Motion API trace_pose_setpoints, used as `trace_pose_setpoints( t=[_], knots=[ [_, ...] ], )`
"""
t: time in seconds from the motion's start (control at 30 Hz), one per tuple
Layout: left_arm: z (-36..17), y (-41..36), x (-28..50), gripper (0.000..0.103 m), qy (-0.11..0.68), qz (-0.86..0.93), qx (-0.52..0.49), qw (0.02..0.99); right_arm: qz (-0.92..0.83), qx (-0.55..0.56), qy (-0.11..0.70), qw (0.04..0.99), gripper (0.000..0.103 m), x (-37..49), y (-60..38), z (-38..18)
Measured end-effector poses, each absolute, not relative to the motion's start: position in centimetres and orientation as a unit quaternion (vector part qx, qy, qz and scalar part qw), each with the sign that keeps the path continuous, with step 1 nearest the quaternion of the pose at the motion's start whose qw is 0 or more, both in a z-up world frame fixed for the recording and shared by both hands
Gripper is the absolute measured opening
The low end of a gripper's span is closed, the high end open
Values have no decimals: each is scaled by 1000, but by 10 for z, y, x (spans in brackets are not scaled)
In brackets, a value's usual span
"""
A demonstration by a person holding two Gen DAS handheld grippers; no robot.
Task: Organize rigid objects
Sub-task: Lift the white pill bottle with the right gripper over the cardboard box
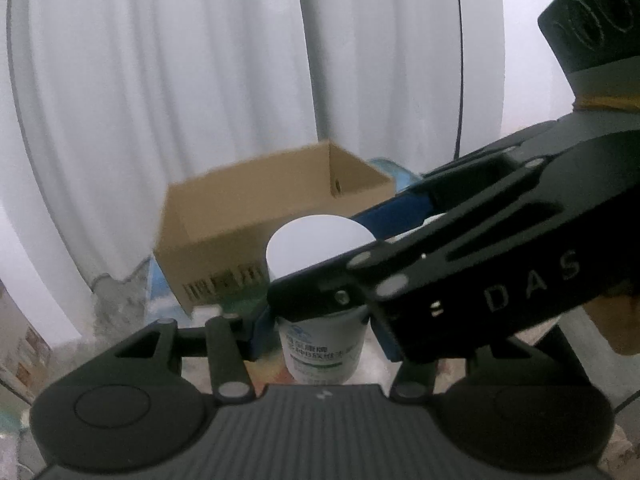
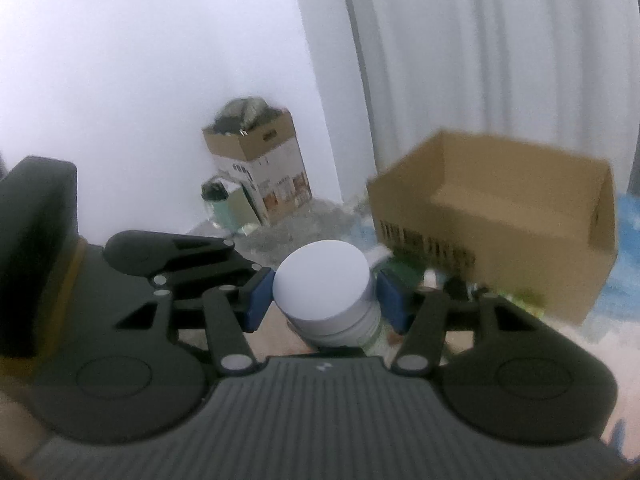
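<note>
**White jar pinched by both tools in front of an open cardboard box**

Far left, seen from the left wrist: tall white pleated curtain (image 1: pixel 160 80) across the whole background. Below it, a little left of centre, an open-topped brown cardboard box (image 1: pixel 248 216), with black printing on its near side, blurred, resting on a bench (image 1: pixel 160 304) with a bluish patterned cover. In front of the box, at centre, a white plastic jar (image 1: pixel 324 352), upright, with a flat round white lid and a label in green and blue print. Left tool (image 1: pixel 324 336) pinching the jar's body, one blue pad pressed to each side of the label. From the right edge, reaching in across the jar just under the lid, the black linkage of the right tool (image 1: pixel 460 264).

Seen from the right wrist: at far left, the black body of the left tool, its fingers reaching toward the jar. Further back, against a plain white wall, a tall cardboard carton (image 2: pixel 256 160) stuffed with dark material, and a pale green container (image 2: pixel 228 208) leaning just beside it. At centre, the jar's lid, tilted toward the camera, gripped between the blue pads of the right tool. To the right, close behind the jar, the brown cardboard box, open and showing a bare inside.
</note>
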State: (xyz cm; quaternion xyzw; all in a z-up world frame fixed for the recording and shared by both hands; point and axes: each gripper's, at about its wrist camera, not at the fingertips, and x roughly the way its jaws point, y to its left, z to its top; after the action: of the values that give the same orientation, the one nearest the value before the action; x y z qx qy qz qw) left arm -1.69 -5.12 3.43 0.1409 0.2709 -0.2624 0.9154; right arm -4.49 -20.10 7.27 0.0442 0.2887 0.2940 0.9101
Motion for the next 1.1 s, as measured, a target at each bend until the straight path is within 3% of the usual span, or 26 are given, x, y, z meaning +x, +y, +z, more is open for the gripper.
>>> trace_pose_setpoints(
  t=[0.3, 0.6, 1.1],
  knots=[
    [88, -50, 23, 54, 239, -238, 163, 927, 316, 24, 234, 919, 56, -13, -200, 131],
    [109, -53, 149, 54, 294, -242, 153, 912, 328, 75, 292, 895, 56, 122, -215, 156],
    [56, -94, 301, 54, 364, -218, 194, 885, 289, 139, 390, 863, 56, 303, -245, 93]
  ],
)
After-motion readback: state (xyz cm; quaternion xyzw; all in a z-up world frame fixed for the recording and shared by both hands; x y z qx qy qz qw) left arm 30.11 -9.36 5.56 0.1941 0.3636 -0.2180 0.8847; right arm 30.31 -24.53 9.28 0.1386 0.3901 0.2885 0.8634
